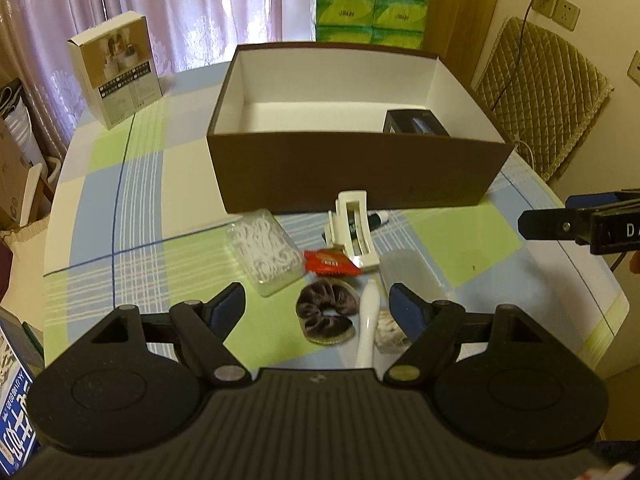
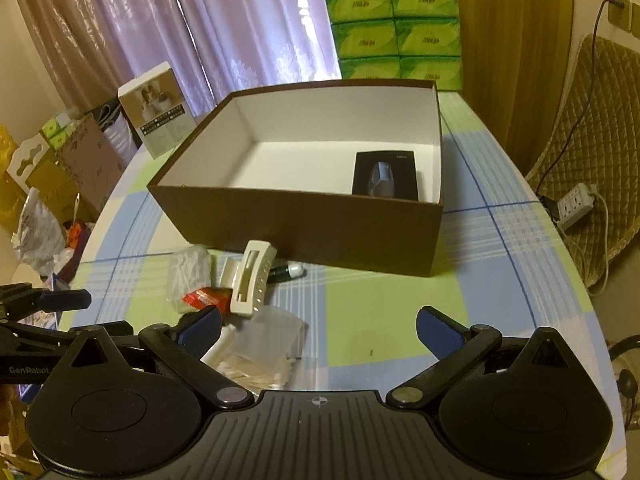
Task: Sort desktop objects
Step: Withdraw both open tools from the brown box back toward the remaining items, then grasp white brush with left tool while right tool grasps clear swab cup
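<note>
Both tools, left [image 1: 318, 300] and right [image 2: 319, 322], spread empty above the bench [image 1: 120, 208]; the soft velvet scrunchie [image 1: 326, 314] beneath the left should compress easily if pinched across its ring.

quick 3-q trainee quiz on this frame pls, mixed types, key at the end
1. True or false: the brown box already holds a black packet.
2. Which lies nearest the left gripper? A) hair scrunchie B) white hair claw C) green tissue packs
3. Fill in: both the left and the right gripper are ____ and hold nothing.

Key: 1 true; 2 A; 3 open
</note>
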Motion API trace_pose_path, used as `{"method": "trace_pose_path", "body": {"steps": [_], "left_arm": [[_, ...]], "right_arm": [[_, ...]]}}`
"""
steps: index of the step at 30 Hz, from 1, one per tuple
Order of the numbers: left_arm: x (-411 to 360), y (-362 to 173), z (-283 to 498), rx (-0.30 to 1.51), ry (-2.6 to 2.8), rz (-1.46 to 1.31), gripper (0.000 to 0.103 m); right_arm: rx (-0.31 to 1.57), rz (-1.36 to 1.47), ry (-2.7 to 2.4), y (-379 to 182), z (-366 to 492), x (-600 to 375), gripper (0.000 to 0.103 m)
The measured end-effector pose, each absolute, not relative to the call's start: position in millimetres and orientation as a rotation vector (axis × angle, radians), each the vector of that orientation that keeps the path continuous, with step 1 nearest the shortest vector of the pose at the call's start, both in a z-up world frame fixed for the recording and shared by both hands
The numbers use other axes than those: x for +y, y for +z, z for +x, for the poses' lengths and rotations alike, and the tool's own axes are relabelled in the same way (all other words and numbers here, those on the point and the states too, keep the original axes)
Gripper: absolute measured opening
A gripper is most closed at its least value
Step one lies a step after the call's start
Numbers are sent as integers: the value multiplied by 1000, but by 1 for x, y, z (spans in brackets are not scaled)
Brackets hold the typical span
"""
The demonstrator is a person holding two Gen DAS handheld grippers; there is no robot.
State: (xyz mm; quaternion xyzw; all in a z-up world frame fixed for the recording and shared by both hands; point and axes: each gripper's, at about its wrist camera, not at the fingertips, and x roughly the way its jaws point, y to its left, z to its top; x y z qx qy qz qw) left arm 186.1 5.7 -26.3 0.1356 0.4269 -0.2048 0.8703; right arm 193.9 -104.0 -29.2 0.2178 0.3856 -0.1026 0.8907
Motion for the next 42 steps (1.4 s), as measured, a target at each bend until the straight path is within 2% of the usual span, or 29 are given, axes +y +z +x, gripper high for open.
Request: {"method": "trace_pose_path", "body": {"steps": [5,14,18,32,37,39,42], "left_arm": [[5,-43,179,919,-441,304,75],[3,-84,170,1001,-479,339,60],[1,-96,169,1020,-494,349,56],[-11,-131,184,1079,-530,372,36],[-14,-137,187,1074,-553,377,24],[-15,-137,187,1071,-576,375,12],[-15,-137,185,1067,-599,375,12]], "right_arm": [[819,433,-216,-44,192,-99,101],[892,407,-204,-83,180,-90,101],[924,419,-215,-95,177,-91,101],[948,462,-265,-105,169,-98,101],[946,471,-268,-104,170,-98,101],[943,474,-265,-103,172,-97,101],[938,484,-258,-102,175,-96,101]]}}
